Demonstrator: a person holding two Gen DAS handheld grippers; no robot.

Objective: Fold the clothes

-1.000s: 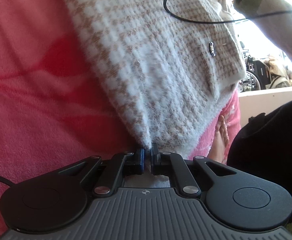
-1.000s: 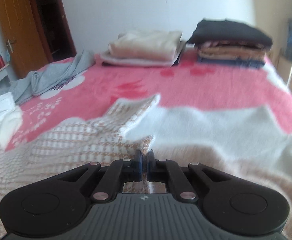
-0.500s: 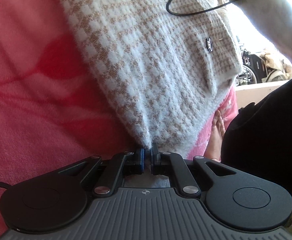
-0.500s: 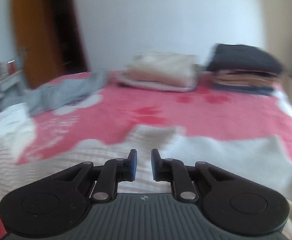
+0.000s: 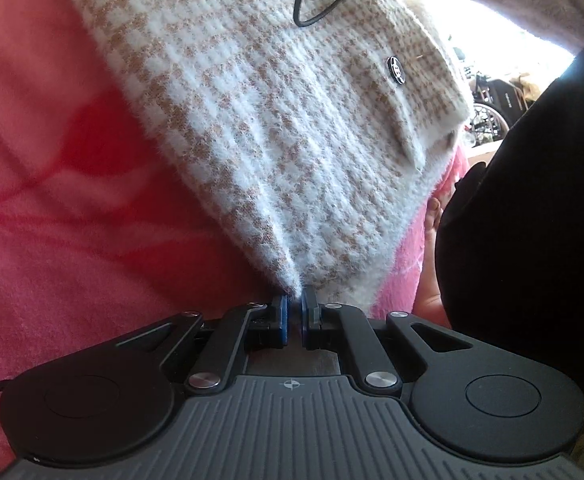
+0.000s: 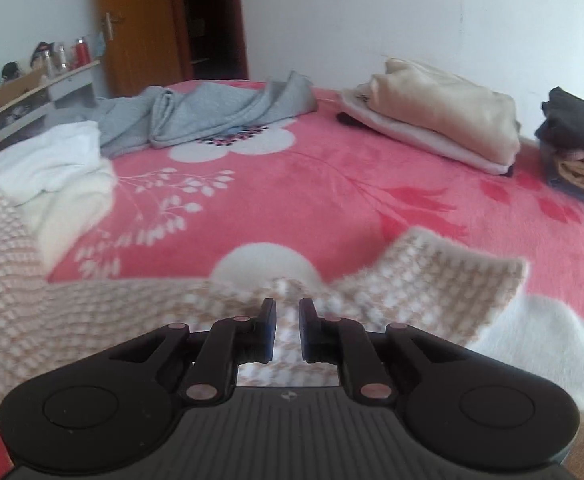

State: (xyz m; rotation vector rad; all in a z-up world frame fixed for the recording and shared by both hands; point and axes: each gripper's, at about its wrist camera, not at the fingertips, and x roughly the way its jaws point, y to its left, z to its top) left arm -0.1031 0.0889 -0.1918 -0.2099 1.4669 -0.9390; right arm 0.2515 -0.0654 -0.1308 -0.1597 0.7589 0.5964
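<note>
A corner of the houndstooth cardigan (image 5: 292,128) is clenched between the fingers of the left gripper (image 5: 294,312). The right gripper (image 6: 288,320) is held released, fingers apart, just above the cardigan spread on the pink bed (image 6: 292,184). Folded stacks (image 6: 443,116) are seen farther back.

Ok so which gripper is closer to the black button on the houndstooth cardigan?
Left. The left gripper pinches a corner of the houndstooth cardigan, the black button in sight ahead. The right gripper hangs open over another part; no button shows there.
</note>
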